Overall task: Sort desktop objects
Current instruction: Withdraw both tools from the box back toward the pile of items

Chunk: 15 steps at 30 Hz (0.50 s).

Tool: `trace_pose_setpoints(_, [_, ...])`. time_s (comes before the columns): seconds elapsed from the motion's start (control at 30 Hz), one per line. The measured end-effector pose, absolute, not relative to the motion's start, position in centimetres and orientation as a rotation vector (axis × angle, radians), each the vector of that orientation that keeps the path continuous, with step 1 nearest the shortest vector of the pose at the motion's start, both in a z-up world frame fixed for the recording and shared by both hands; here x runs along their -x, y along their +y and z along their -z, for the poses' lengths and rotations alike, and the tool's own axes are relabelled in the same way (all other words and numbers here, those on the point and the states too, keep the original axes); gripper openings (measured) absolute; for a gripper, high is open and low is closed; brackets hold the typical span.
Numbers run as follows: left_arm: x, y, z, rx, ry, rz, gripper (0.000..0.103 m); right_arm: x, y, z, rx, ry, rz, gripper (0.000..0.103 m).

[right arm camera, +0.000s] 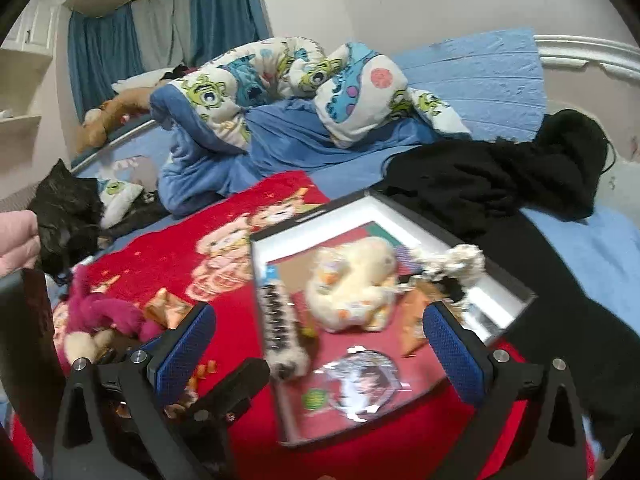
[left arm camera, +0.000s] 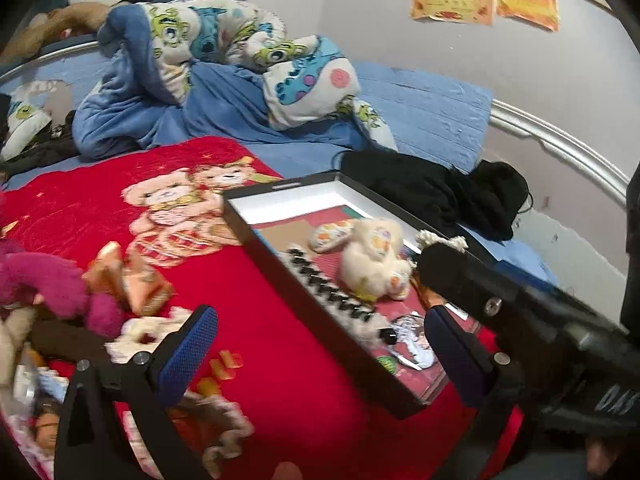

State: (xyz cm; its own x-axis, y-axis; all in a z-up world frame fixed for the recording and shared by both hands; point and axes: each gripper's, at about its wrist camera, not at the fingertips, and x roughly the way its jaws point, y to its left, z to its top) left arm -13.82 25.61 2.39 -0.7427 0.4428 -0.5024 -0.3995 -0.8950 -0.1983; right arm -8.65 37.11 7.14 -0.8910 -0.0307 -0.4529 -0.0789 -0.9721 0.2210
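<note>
A shallow black box (left arm camera: 280,187) with a white inside lies on the red bear-print blanket (left arm camera: 280,380). It holds a cream plush toy (left arm camera: 376,256), a row of black pieces (left arm camera: 328,292) and a shiny foil disc (left arm camera: 412,340). My left gripper (left arm camera: 320,348) is open over the box's near left wall, holding nothing. My right gripper (right arm camera: 320,344) is open above the box (right arm camera: 312,215), over the cream plush (right arm camera: 352,284) and the foil disc (right arm camera: 360,380). A white knotted tuft (right arm camera: 460,260) sits at the box's far right rim.
Left of the box lie a pink plush (left arm camera: 60,288), orange packets (left arm camera: 132,276) and other loose toys. Black clothing (right arm camera: 500,184) is heaped behind the box. A rumpled cartoon quilt (right arm camera: 280,80) and blue bedding fill the back, with the wall beyond.
</note>
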Motion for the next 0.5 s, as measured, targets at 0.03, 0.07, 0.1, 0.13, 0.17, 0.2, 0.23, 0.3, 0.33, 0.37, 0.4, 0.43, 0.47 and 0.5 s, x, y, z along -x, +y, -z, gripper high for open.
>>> trace_pose_setpoints(0.03, [13.7, 25.0, -2.7, 0.762, -0.094, -2.593, 0.103, 8.8, 36.6, -7.2, 0.730, 0.360, -3.019, 0.103])
trace_pose_setpoints(0.07, [13.4, 24.2, -3.0, 0.753, -0.073, -2.618, 0.103, 8.8, 35.9, -7.3, 0.724, 0.356, -3.034, 0.103])
trace_pose_setpoints(0.1, [13.3, 23.6, -3.2, 0.749, -0.064, -2.632, 0.103, 8.9, 35.4, -7.4, 0.722, 0.350, -3.049, 0.103])
trace_pose_setpoints(0.13, [13.0, 22.7, -3.4, 0.747, -0.050, -2.651, 0.103, 9.0, 34.9, -7.4, 0.722, 0.344, -3.062, 0.103])
trace_pose_setpoints(0.17, [12.9, 22.1, -3.5, 0.748, -0.046, -2.662, 0.103, 9.0, 34.2, -7.5, 0.725, 0.335, -3.077, 0.103])
trace_pose_setpoints(0.2, [12.7, 21.2, -3.7, 0.751, -0.047, -2.679, 0.103, 9.1, 33.7, -7.5, 0.728, 0.328, -3.087, 0.103])
trace_pose_setpoints(0.23, [12.5, 20.4, -3.8, 0.752, -0.049, -2.694, 0.103, 9.1, 33.2, -7.5, 0.730, 0.323, -3.095, 0.103])
trace_pose_setpoints(0.3, [12.1, 19.1, -4.0, 0.754, -0.052, -2.718, 0.103, 9.2, 32.1, -7.6, 0.741, 0.327, -3.116, 0.103])
trace_pose_setpoints(0.33, [11.9, 18.4, -4.0, 0.757, -0.049, -2.733, 0.103, 9.3, 31.7, -7.6, 0.746, 0.331, -3.125, 0.103])
trace_pose_setpoints(0.37, [11.6, 17.5, -4.1, 0.762, -0.043, -2.756, 0.103, 9.3, 31.1, -7.6, 0.749, 0.337, -3.138, 0.103])
trace_pose_setpoints(0.4, [11.3, 16.8, -4.2, 0.761, -0.042, -2.774, 0.103, 9.4, 30.6, -7.6, 0.752, 0.343, -3.150, 0.103])
trace_pose_setpoints(0.43, [11.0, 16.0, -4.2, 0.759, -0.045, -2.792, 0.103, 9.4, 30.1, -7.6, 0.758, 0.347, -3.161, 0.103])
trace_pose_setpoints(0.47, [10.6, 15.0, -4.3, 0.761, -0.050, -2.808, 0.103, 9.5, 29.4, -7.6, 0.766, 0.349, -3.179, 0.103])
trace_pose_setpoints(0.5, [10.3, 14.4, -4.2, 0.766, -0.052, -2.818, 0.103, 9.6, 28.8, -7.5, 0.771, 0.346, -3.192, 0.103])
